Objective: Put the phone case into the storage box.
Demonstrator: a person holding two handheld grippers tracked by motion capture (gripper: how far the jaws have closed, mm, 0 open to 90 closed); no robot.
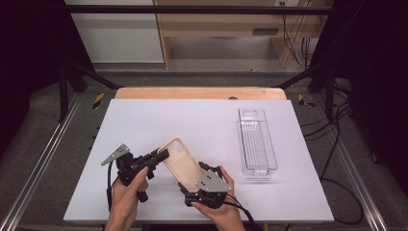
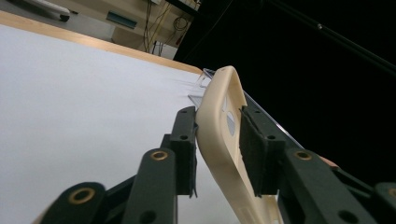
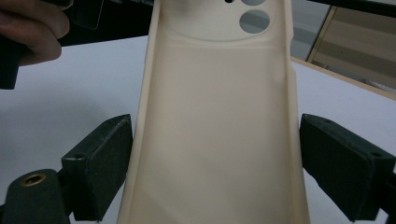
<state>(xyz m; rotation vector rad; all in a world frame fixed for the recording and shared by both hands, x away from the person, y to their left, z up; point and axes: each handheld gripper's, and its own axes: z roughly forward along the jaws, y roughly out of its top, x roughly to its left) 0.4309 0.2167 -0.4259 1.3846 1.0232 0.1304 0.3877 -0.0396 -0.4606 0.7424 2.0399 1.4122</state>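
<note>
I hold a cream-coloured soft plastic phone case (image 1: pixel 179 161) up off the white table sheet (image 1: pixel 144 125), tilted, between my two grippers near my edge of the table. My left gripper (image 1: pixel 162 155) comes at it from the left and has its jaws on the case's upper end, by the camera cut-outs. In the left gripper view (image 2: pixel 218 140) one black pad lies against the case's outer face and the other pad sits on the inner side, touching or all but touching the rim (the case bows between them), so I read it as a narrow grip on the case.

My right gripper (image 1: pixel 202 179) is at the lower end of the case. In the right gripper view (image 3: pixel 215 163) the case runs up between the jaws with its hollow inside facing the camera; the left pad touches its edge, while the right pad stands just beside the other edge with a thin gap, so the jaws sit wide around it rather than pressing.

A clear, long rectangular plastic tray (image 1: pixel 257 142) stands on the sheet to the right, well apart from the case.
</note>
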